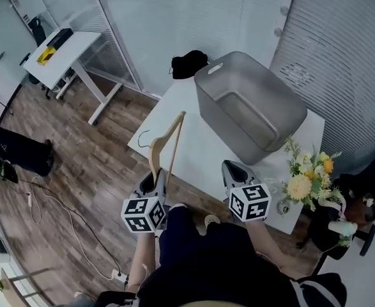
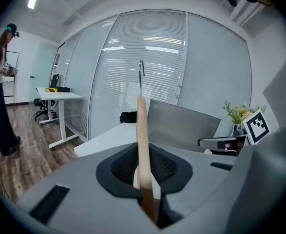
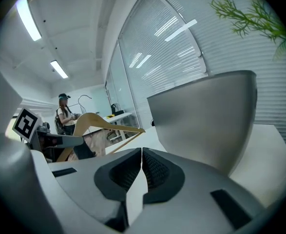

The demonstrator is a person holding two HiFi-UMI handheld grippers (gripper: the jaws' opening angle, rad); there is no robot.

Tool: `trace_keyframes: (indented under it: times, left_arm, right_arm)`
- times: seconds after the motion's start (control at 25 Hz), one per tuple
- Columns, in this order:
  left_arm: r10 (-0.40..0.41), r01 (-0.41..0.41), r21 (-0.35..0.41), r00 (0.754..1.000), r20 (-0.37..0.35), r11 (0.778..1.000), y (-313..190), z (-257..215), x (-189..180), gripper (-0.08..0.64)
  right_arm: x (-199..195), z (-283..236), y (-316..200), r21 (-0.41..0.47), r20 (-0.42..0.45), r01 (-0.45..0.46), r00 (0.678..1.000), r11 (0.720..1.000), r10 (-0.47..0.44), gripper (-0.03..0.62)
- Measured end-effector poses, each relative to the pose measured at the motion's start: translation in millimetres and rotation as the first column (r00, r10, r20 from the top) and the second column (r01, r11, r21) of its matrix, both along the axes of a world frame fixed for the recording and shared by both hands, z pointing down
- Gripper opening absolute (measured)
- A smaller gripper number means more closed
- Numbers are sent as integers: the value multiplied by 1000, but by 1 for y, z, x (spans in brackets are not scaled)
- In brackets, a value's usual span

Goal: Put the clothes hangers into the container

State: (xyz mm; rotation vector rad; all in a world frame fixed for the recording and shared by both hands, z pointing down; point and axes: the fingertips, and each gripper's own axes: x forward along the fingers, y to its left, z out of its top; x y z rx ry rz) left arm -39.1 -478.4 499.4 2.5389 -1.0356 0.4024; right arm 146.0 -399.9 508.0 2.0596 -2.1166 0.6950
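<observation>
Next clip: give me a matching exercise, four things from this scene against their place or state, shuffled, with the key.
Things:
1. hanger
2. container
3. flowers
4. right gripper

Places or states:
a. jaws together, nothing between them
b. standing on the table, nothing seen inside
c. clamped in the left gripper
d. at the table's edge, to the right of the right gripper

Pairs: 1-c, 2-b, 3-d, 4-a
</observation>
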Motion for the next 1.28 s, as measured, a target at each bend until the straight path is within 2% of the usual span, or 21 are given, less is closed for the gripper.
trace_keyframes:
  times: [0.32,0.68,1.04,1.16,1.28]
  left_arm:
    - [158,-158,1,987,13,987,-52,-6,8,55]
    - [306,-307,21,952,22,952,-92,1,12,54]
    - [386,-382,134,922,-5,914,-145,-36,30,54]
    - [421,-411,181,907,-15,894,-160,-52,39,54]
    - [461,-442,242,887,-22,864,-170,-76,47,54]
  right_arm:
    - [5,-7,-15,-4,3,-181,984,984,181,29]
    - [5,-17,-15,13,-63,-324,944,946,324,29]
    - [7,-57,-13,68,-167,-385,905,920,391,29]
    - [7,-73,-12,93,-198,-408,886,908,419,29]
    - [7,-88,-6,115,-237,-427,865,897,442,29]
